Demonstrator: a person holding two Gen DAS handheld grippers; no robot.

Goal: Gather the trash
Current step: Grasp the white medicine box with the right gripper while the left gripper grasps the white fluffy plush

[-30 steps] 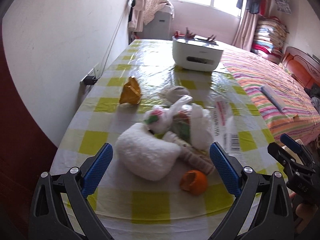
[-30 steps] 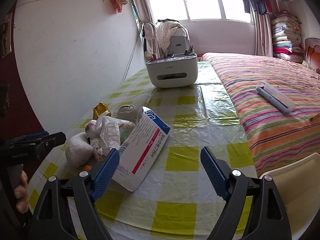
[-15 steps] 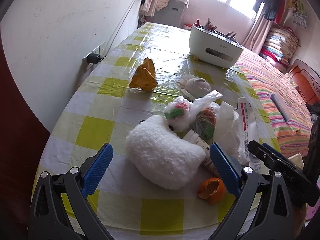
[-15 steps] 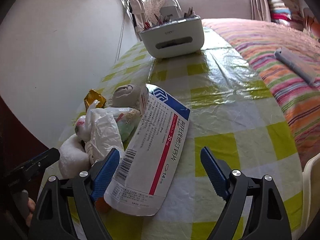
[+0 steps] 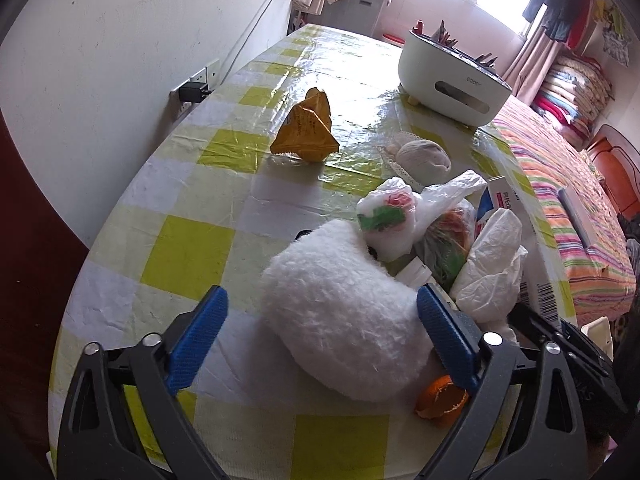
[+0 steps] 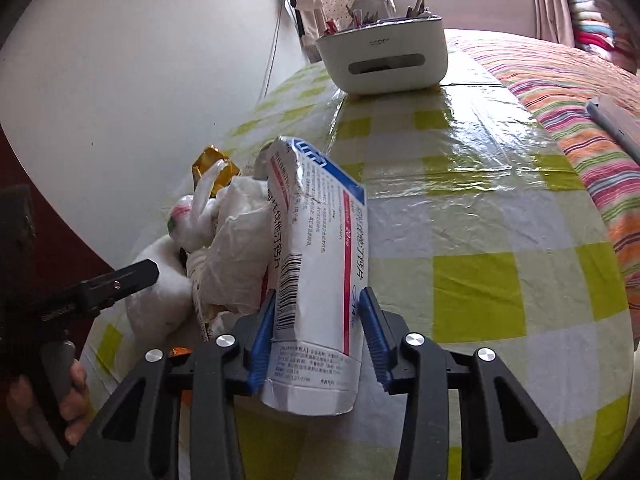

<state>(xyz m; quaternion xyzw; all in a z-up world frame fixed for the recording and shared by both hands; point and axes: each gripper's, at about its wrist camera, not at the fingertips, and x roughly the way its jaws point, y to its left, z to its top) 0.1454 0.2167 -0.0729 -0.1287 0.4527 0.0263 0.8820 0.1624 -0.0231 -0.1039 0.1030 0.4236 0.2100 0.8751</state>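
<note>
right gripper (image 6: 318,336) fingers closing on flattened medicine box (image 6: 316,264) beside trash heap | left gripper (image 5: 322,332) closing, unclenched around white fluffy wad (image 5: 344,312) | risk: thin box buckles, slips onto bench (image 6: 480,200)

Left gripper (image 5: 320,320): tilted down toward the tabletop, blue pads wide apart, jaws closing; a fluffy white bundle (image 5: 344,320) lies between them, the right pad is at its edge, the left pad is clear of it.
Right gripper (image 6: 318,332): tilted down, jaws closing, both blue pads are against the sides of a white medicine box (image 6: 320,280).
Left hand (image 6: 44,400): seen at the lower left of the right wrist view, its fingers are wrapped around the dark handle of the left gripper.
Right hand: not visible.
</note>
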